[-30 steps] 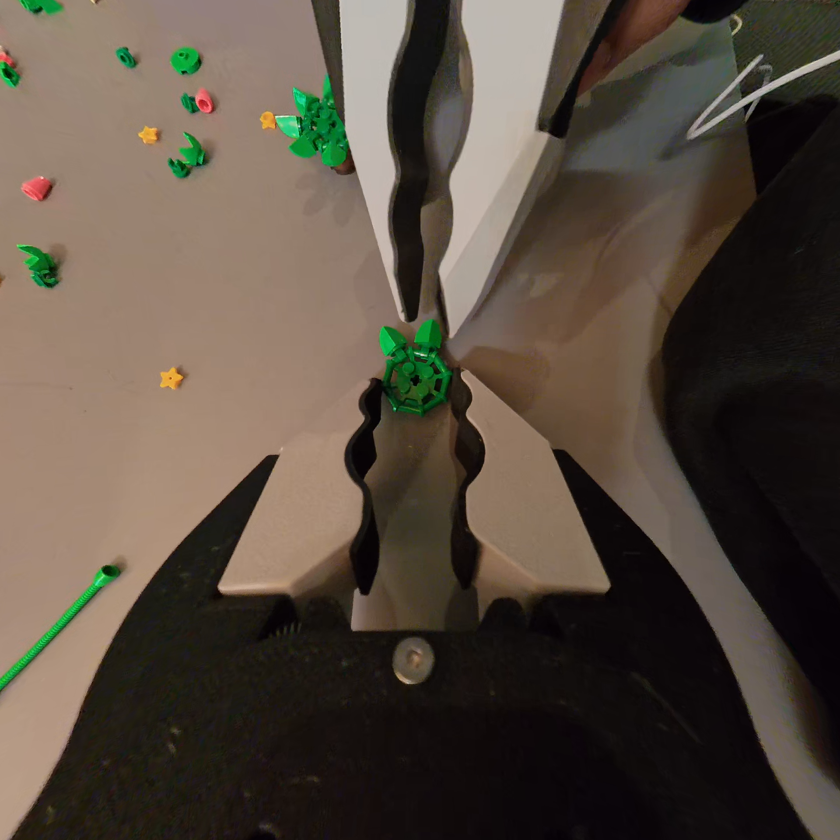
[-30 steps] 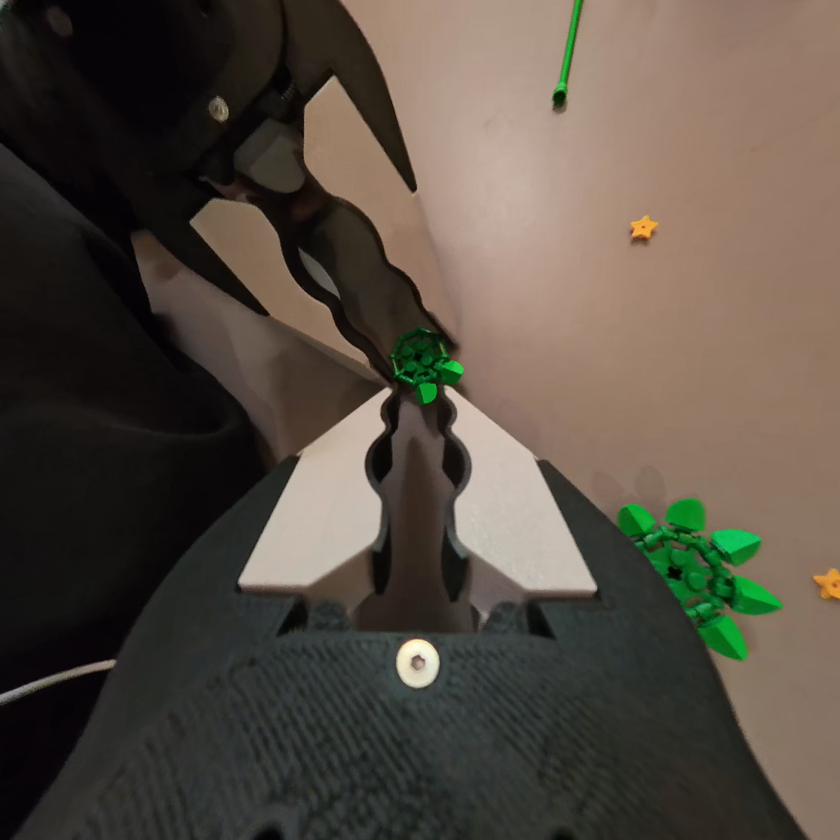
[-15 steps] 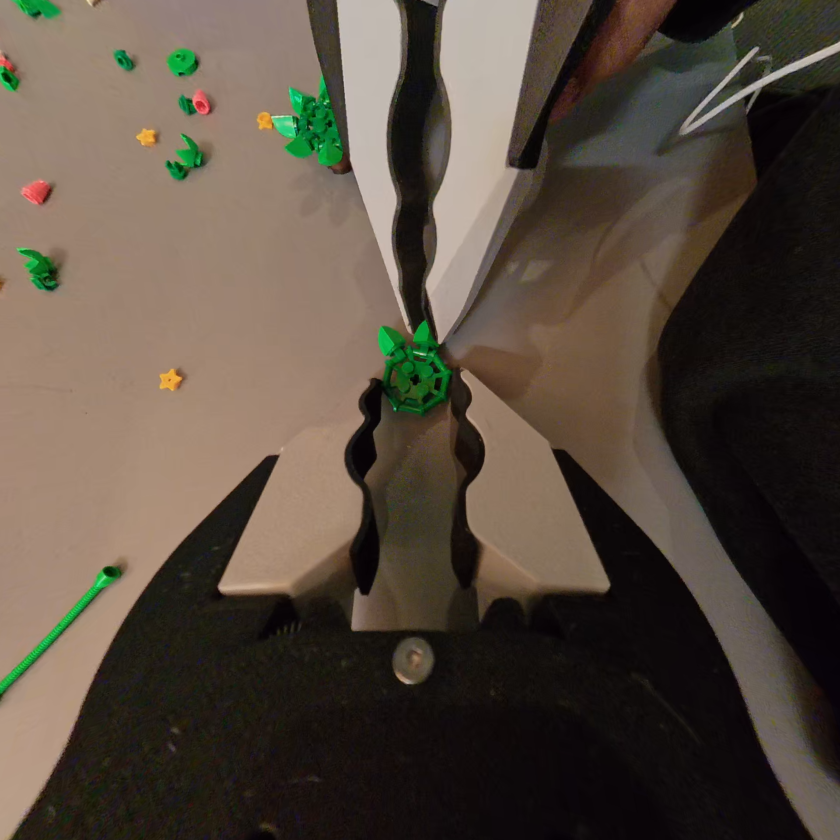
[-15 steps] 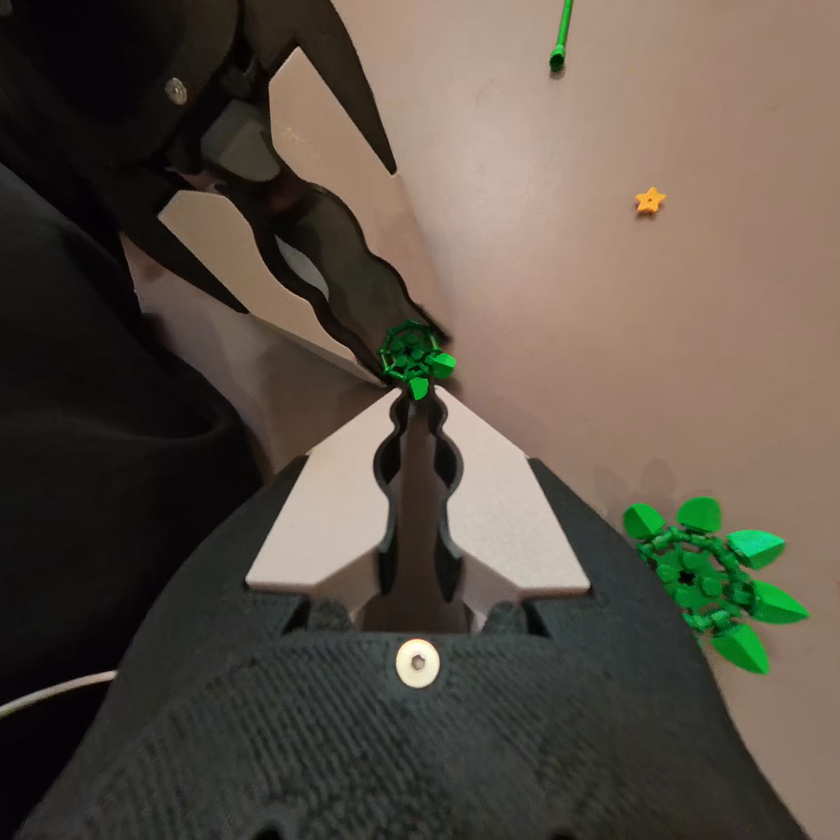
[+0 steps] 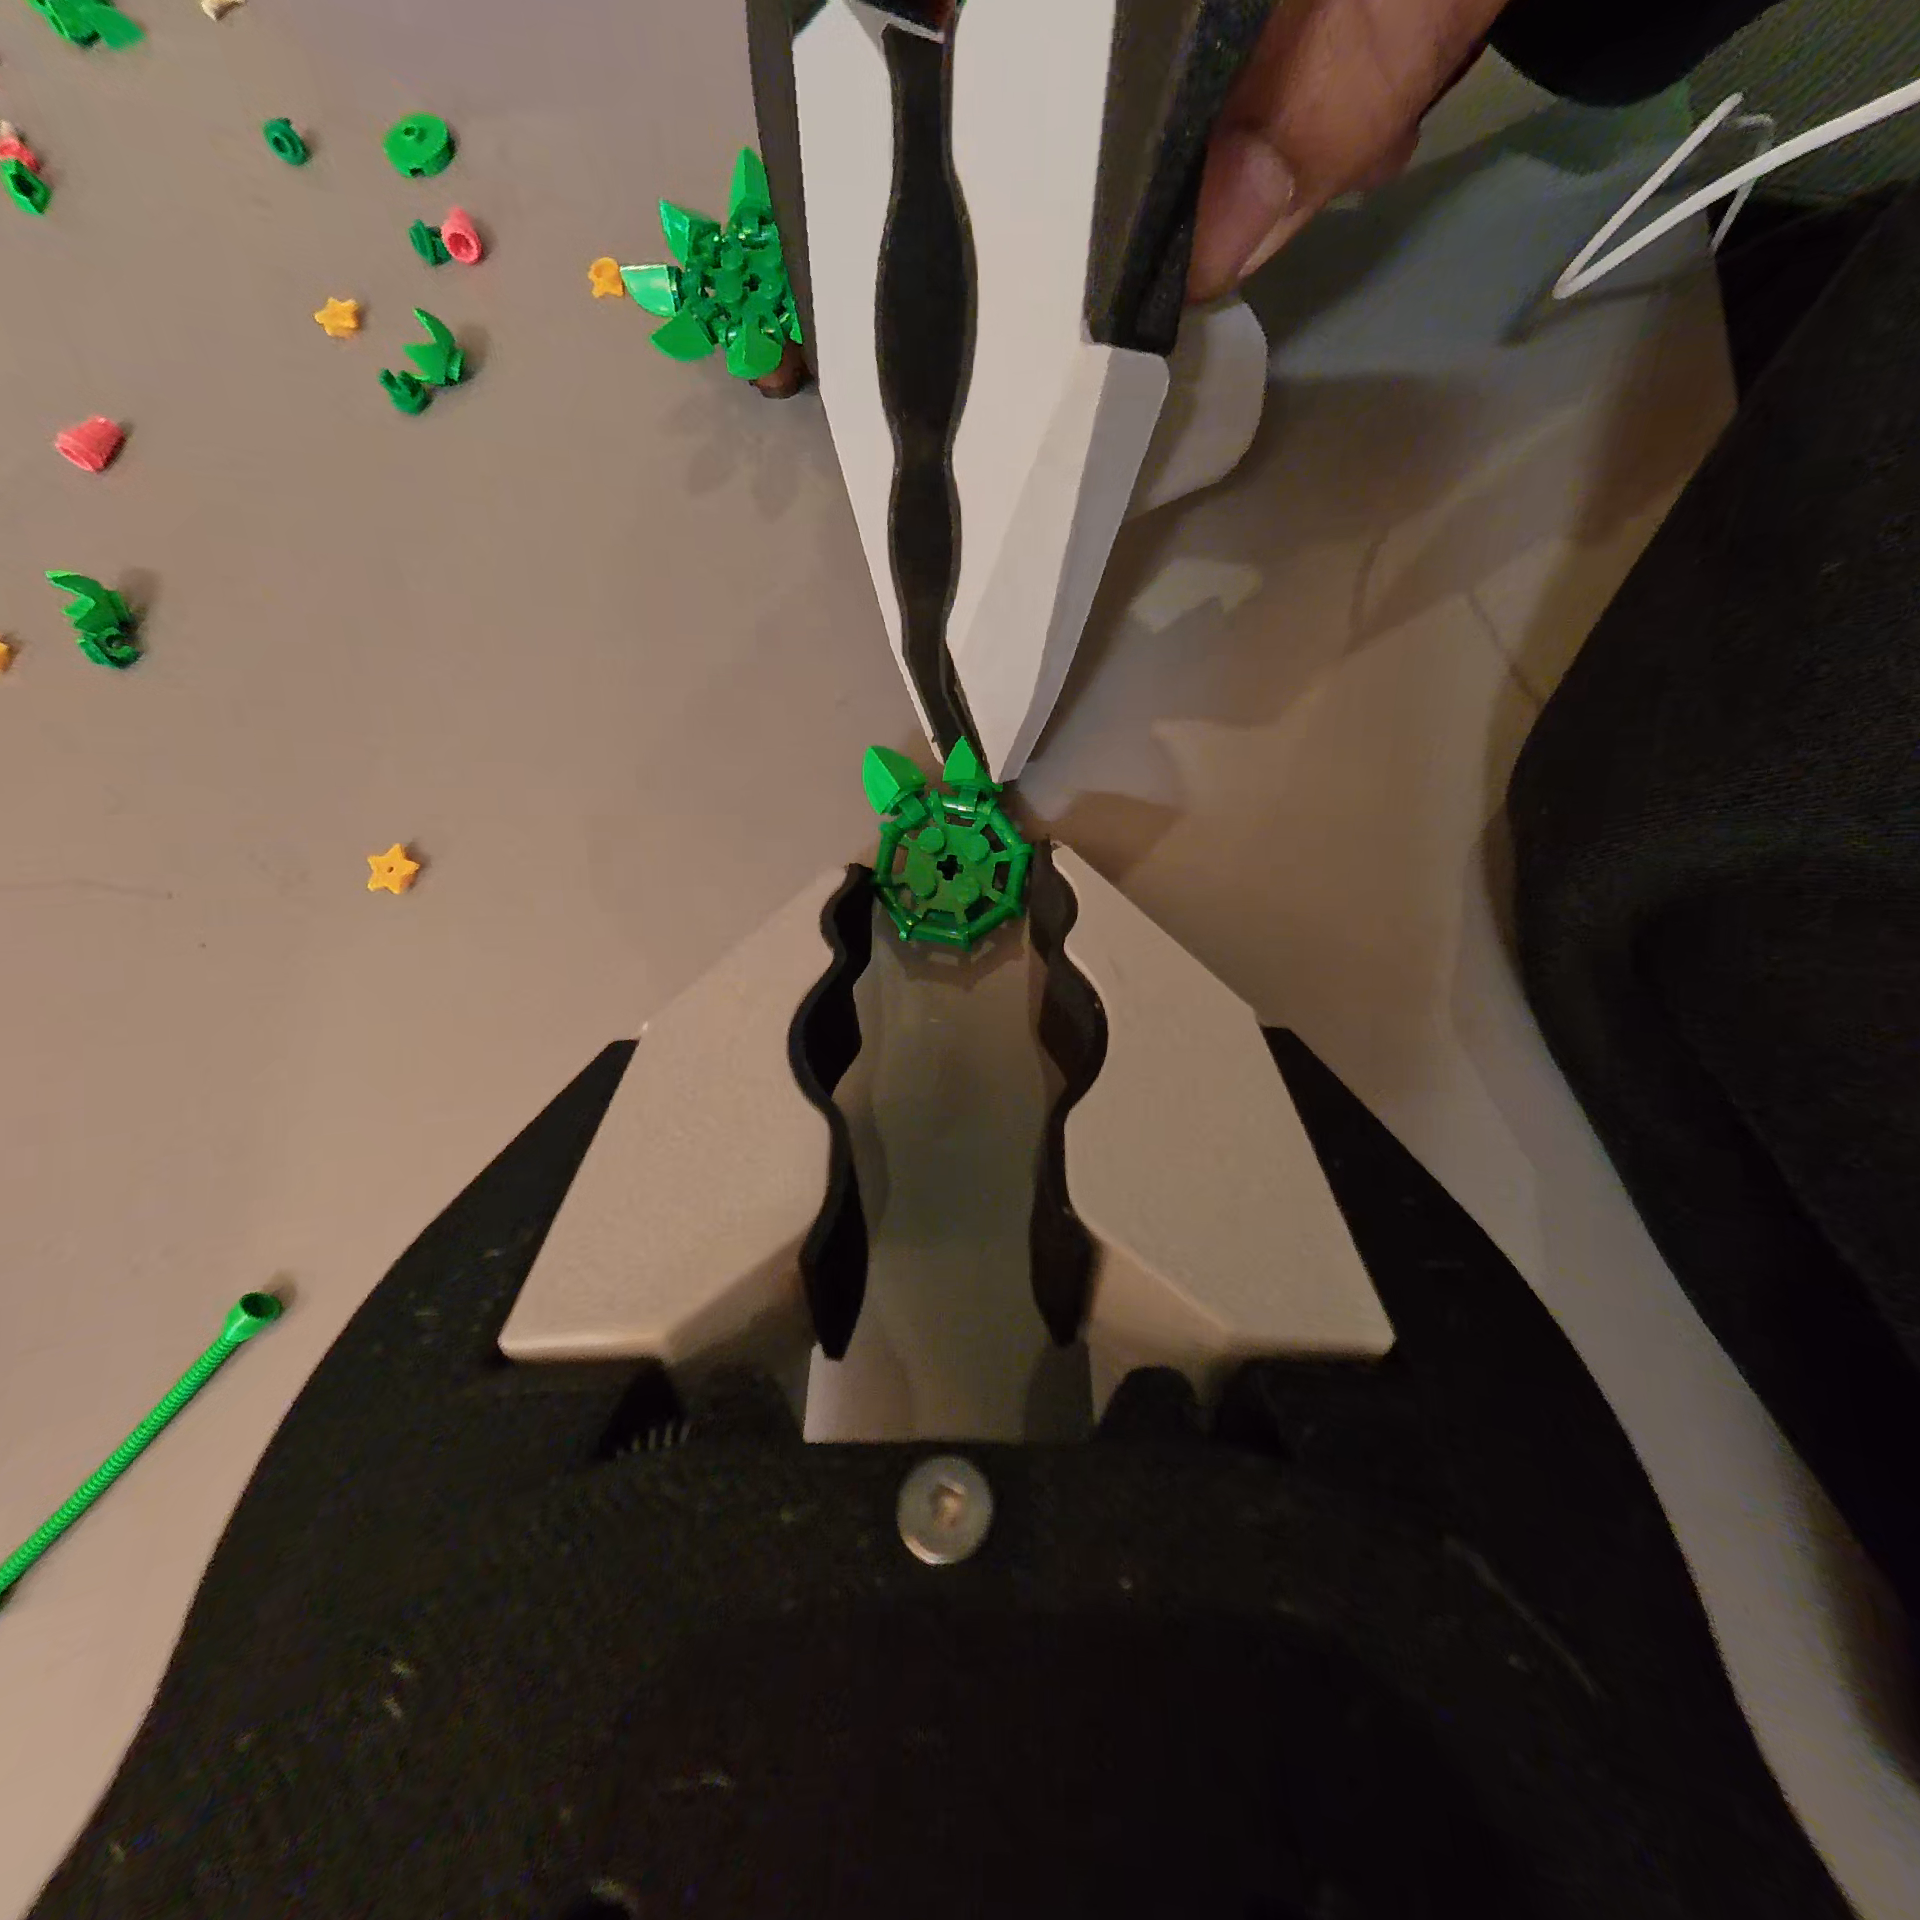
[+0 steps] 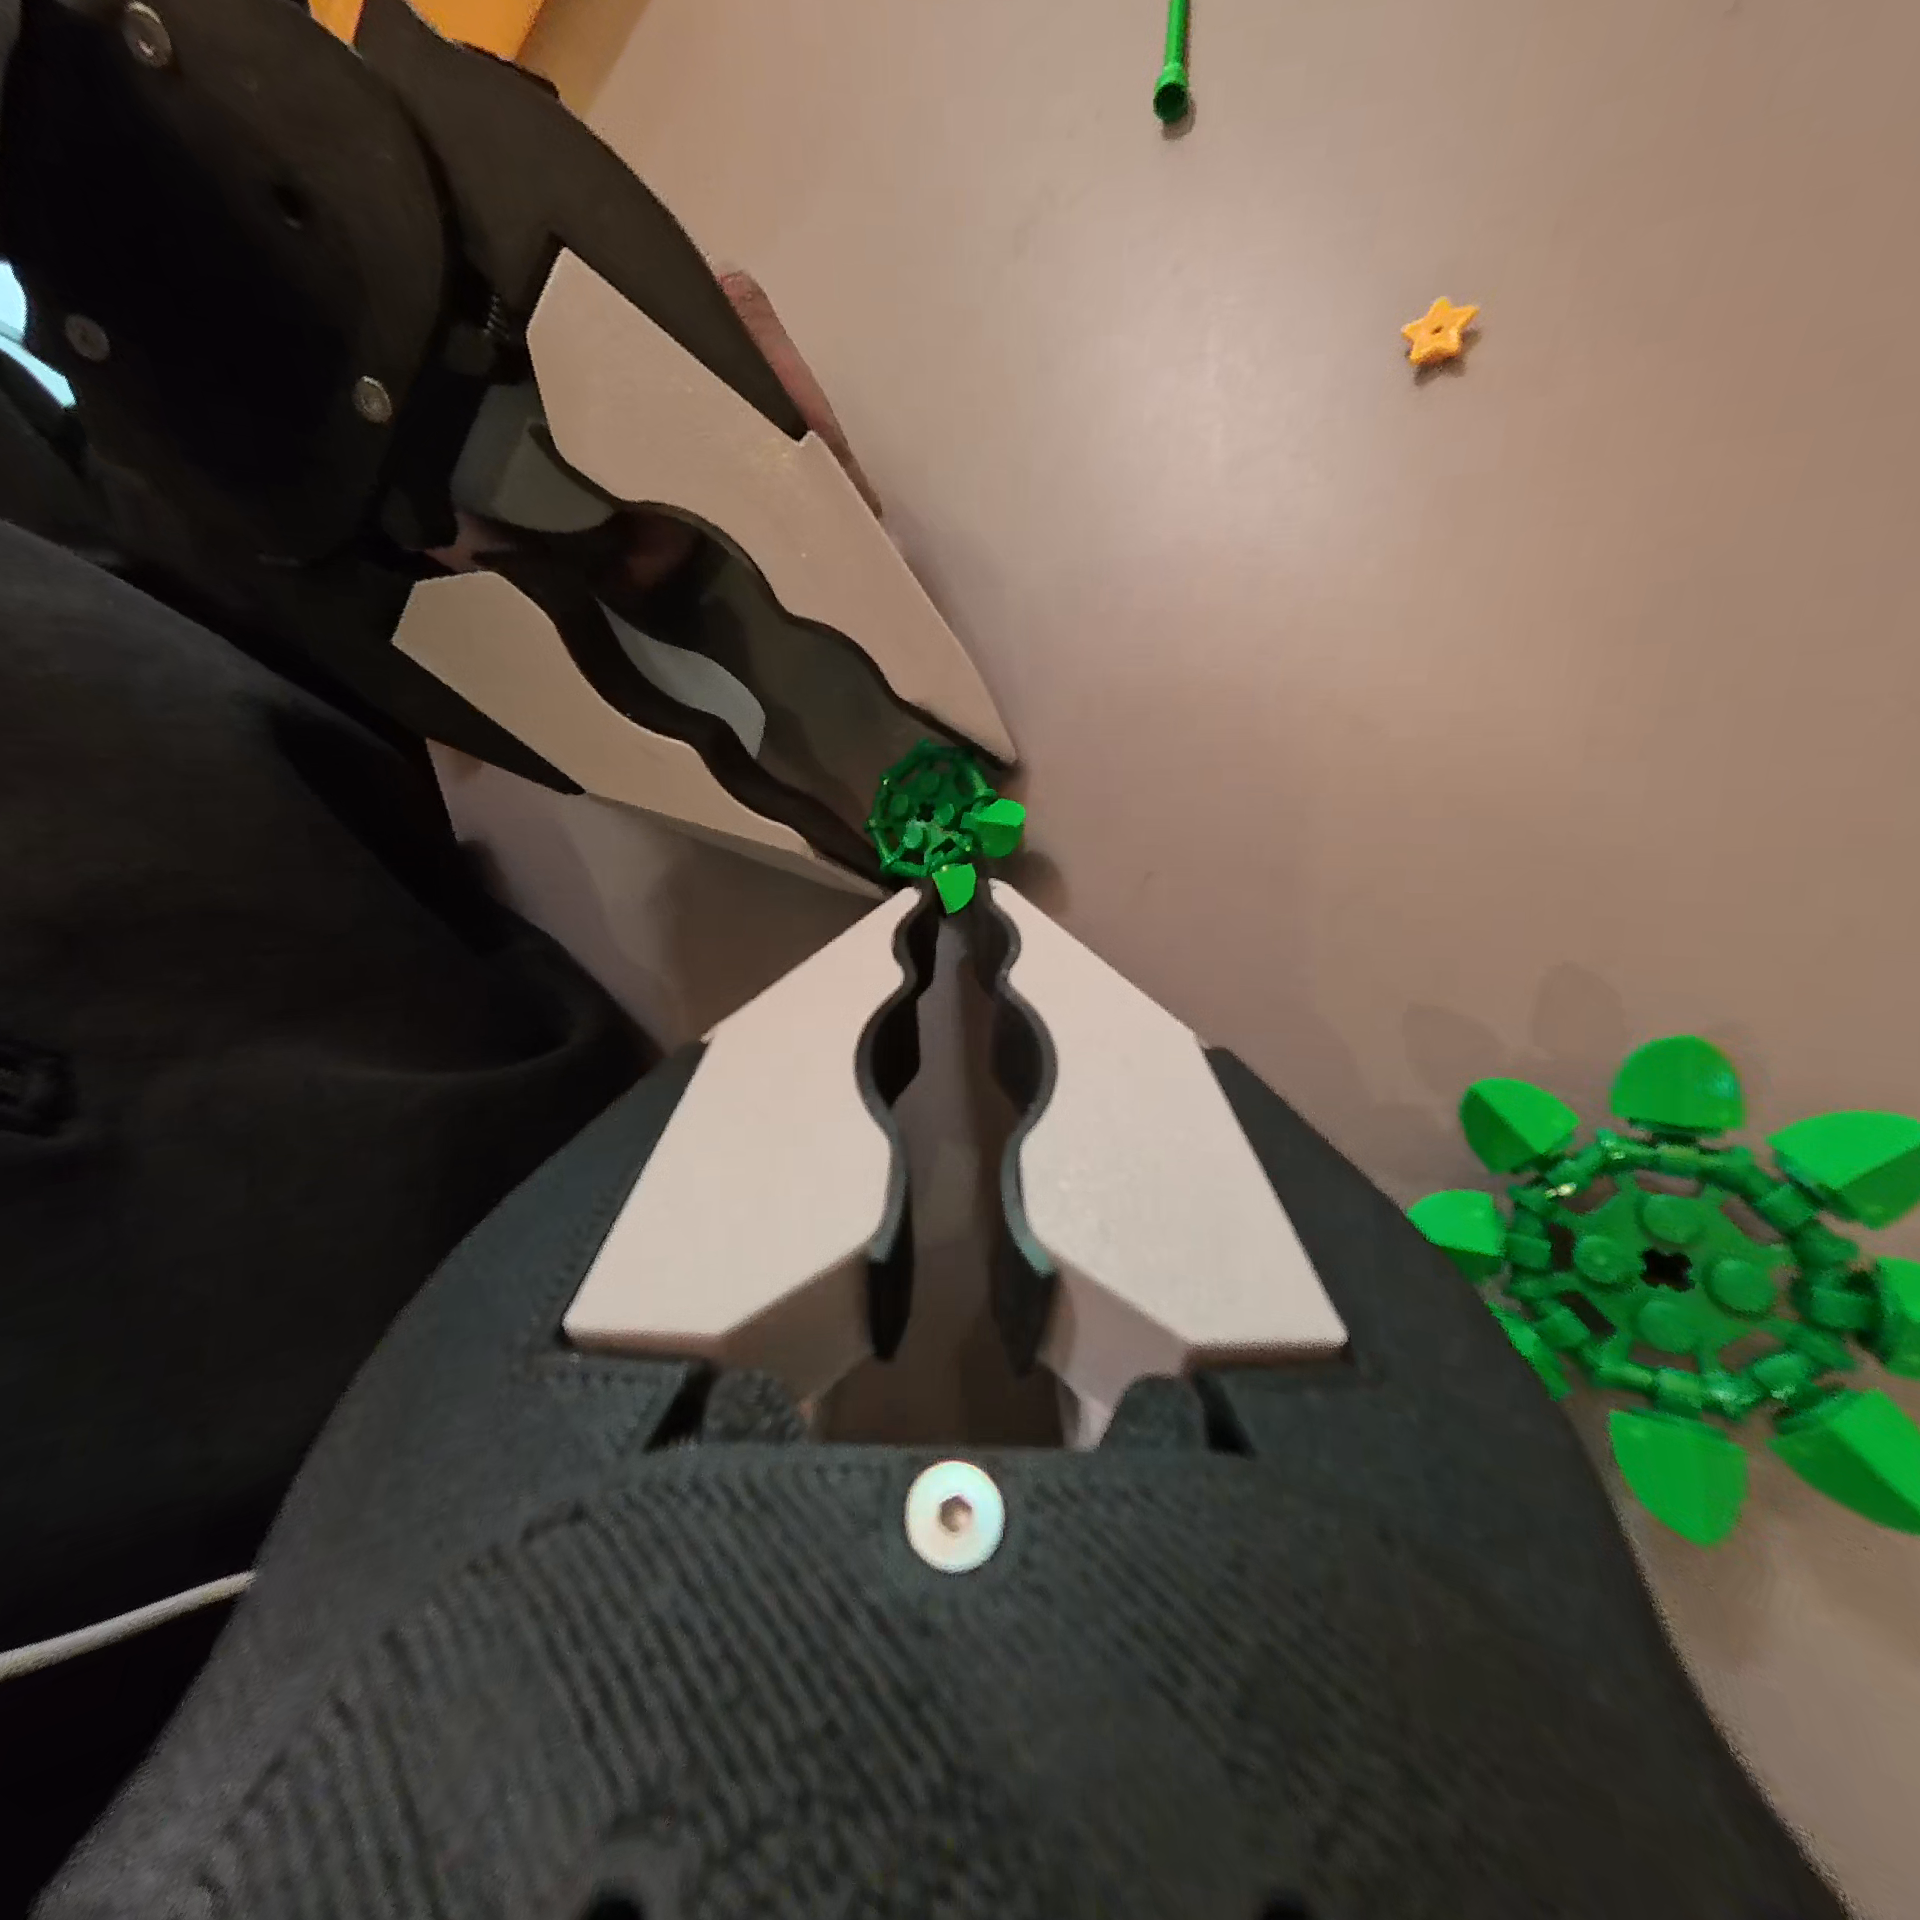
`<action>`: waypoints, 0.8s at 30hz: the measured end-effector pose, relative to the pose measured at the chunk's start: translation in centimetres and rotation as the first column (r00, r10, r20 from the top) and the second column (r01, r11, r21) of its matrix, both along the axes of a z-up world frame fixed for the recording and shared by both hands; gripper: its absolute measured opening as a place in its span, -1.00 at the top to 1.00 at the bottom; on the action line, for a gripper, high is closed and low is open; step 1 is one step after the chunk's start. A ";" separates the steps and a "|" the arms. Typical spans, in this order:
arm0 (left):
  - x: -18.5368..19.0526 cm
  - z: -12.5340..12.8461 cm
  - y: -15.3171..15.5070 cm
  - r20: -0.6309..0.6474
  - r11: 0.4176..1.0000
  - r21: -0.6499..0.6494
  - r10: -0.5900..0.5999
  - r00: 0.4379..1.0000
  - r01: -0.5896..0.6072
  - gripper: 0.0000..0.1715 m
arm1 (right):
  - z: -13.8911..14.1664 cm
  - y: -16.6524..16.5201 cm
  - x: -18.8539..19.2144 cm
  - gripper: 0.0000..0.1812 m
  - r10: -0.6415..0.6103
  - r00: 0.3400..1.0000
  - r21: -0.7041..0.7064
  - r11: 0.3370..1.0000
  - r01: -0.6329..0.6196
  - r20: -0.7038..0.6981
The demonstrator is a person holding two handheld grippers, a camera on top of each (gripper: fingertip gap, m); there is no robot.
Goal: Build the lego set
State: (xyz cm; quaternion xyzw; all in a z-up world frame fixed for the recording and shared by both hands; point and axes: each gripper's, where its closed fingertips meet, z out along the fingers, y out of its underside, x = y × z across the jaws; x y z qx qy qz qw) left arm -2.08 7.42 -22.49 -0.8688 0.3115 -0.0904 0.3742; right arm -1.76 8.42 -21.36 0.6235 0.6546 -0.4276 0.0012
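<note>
Dim, warm indoor light falls on my grey table (image 5: 520, 727), brighter toward the right in the left wrist view, where pale reflections streak the surface. My right gripper (image 5: 961, 717) casts a soft shadow across the table beside a leafy green assembly (image 5: 722, 286). Wide-angle lenses bend straight edges near the frame borders. In the right wrist view, my left gripper (image 6: 940, 821) blurs slightly, and the large green wheel (image 6: 1704, 1278) stretches at the edge, its petal shadows faint behind it
</note>
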 end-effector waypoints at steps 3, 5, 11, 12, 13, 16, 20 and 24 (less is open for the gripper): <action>-0.1 0.0 0.1 -0.001 1.000 0.001 0.000 1.000 0.000 0.66 | 0.0 0.0 0.0 0.95 -0.026 0.999 -0.048 0.998 0.027 0.018; -0.1 0.0 0.2 -0.001 1.000 0.001 0.001 1.000 -0.001 0.66 | 0.0 0.0 0.0 0.95 -0.046 0.998 -0.079 0.996 0.049 0.030; -0.2 0.0 0.4 -0.007 1.000 0.005 0.002 1.000 -0.002 0.66 | 0.1 0.0 0.0 0.95 -0.080 0.995 -0.115 0.990 0.086 0.056; -0.3 0.0 0.4 -0.008 1.000 0.005 0.002 1.000 -0.002 0.66 | 0.1 0.0 -0.1 0.95 -0.086 0.995 -0.122 0.988 0.093 0.060; -0.3 0.0 0.4 -0.009 1.000 0.006 0.001 1.000 -0.001 0.66 | 0.1 0.0 -0.1 0.95 -0.092 0.994 -0.130 0.986 0.100 0.063; -0.4 0.0 0.5 -0.013 1.000 0.008 0.003 1.000 -0.003 0.66 | 0.1 0.1 -0.1 0.95 -0.119 0.990 -0.155 0.979 0.130 0.077; -0.4 0.0 0.6 -0.016 1.000 0.011 0.003 1.000 -0.003 0.66 | 0.1 0.1 -0.2 0.95 -0.151 0.984 -0.190 0.968 0.166 0.093; -0.4 0.0 0.7 -0.020 1.000 0.014 0.003 1.000 -0.003 0.67 | 0.1 0.1 -0.2 0.95 -0.124 0.991 -0.133 0.983 0.130 0.052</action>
